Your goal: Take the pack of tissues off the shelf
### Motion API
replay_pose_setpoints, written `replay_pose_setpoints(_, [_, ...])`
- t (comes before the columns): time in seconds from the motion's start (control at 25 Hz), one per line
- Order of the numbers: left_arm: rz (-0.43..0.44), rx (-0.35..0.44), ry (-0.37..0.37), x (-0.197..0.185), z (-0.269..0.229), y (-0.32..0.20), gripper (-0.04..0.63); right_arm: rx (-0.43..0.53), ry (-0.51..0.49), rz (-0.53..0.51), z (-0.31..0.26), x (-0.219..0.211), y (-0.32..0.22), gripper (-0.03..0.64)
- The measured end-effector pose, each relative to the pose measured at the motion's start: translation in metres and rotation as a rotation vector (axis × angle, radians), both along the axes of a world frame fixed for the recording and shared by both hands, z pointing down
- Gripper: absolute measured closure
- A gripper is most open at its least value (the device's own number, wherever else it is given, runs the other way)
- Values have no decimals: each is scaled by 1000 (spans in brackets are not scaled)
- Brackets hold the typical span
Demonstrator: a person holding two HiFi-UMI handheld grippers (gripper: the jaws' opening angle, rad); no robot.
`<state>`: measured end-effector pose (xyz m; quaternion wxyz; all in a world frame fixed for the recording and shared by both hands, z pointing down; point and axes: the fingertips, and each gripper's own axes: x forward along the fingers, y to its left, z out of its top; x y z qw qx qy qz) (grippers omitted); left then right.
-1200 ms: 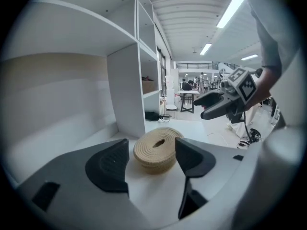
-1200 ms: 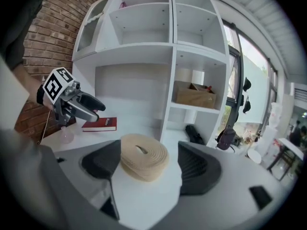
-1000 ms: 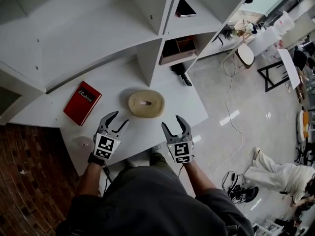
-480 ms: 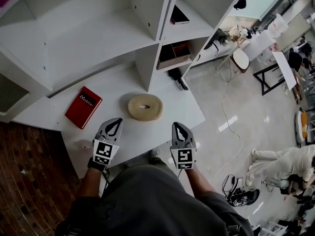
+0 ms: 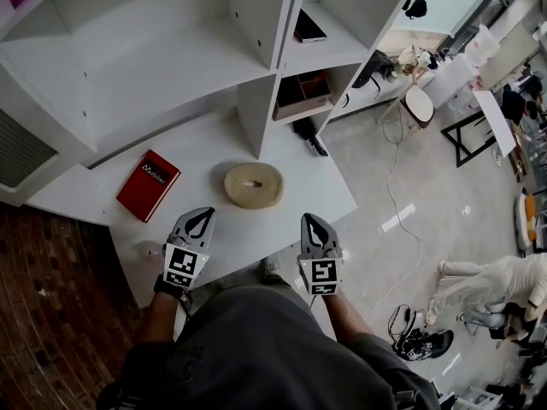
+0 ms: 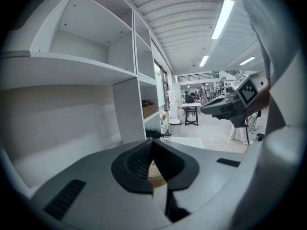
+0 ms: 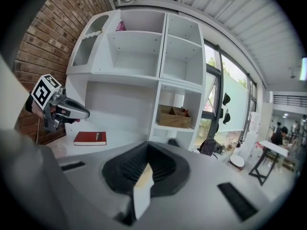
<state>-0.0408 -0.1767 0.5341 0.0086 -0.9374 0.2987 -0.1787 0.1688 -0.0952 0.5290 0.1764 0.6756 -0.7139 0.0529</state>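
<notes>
Both grippers hover closed over the front edge of a white desk (image 5: 256, 222) below a white shelf unit (image 5: 256, 11). L gripper (image 5: 202, 215): jaws fully together, nothing btwn them. R gripper (image 5: 309, 221): same, pads meeting, empty. The pack of tissues (image 7: 121, 27), a small pink item, sits high up in the wide top compartment, at its left side, well apart from both grippers. On the desk a beige roll (image 5: 254, 184) lies just beyond the grippers, w/ a red book (image 5: 148, 185) to its left. A wooden box (image 5: 301, 94) sits in a lower right compartment
</notes>
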Motion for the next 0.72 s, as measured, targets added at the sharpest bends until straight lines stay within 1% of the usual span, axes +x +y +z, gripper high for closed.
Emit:
replay_pose_setpoints(0.32, [-14, -5, 1, -2, 0, 5, 595, -1, -14, -10, 1, -2, 4, 617])
replay_pose_setpoints(0.72, [-14, -7, -6, 4, 3, 7, 595, -3, -18, -19, 5, 2, 6, 617])
